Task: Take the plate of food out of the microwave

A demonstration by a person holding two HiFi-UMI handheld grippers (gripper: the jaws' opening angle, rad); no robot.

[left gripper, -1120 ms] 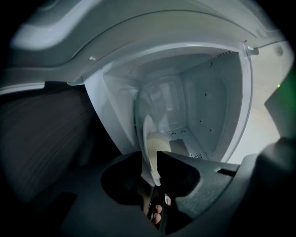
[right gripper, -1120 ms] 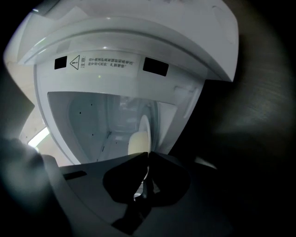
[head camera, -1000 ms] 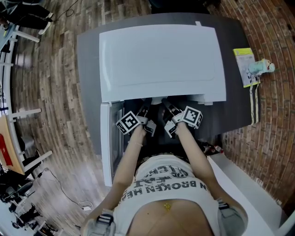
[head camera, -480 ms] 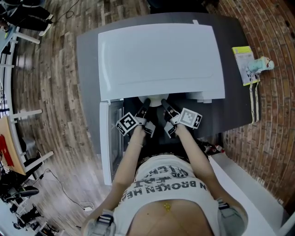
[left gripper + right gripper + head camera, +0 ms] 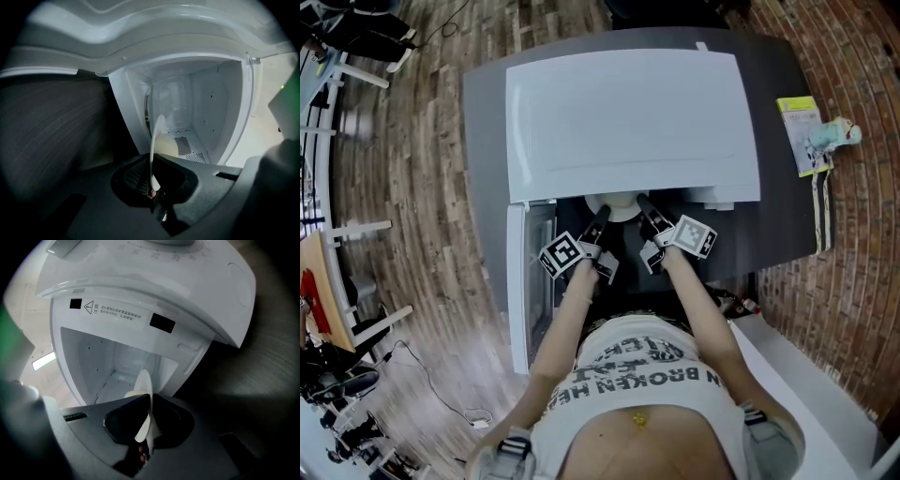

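The plate is at the mouth of the microwave, just above the head view's centre, with pale food on it. The left gripper is clamped on its rim. The right gripper has just been opening slightly, with the rim pinched between its jaws.

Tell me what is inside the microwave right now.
A white plate carrying pale rounded food is at the microwave mouth. Behind it, nothing else shows on the cavity floor, though the plate covers part of it.
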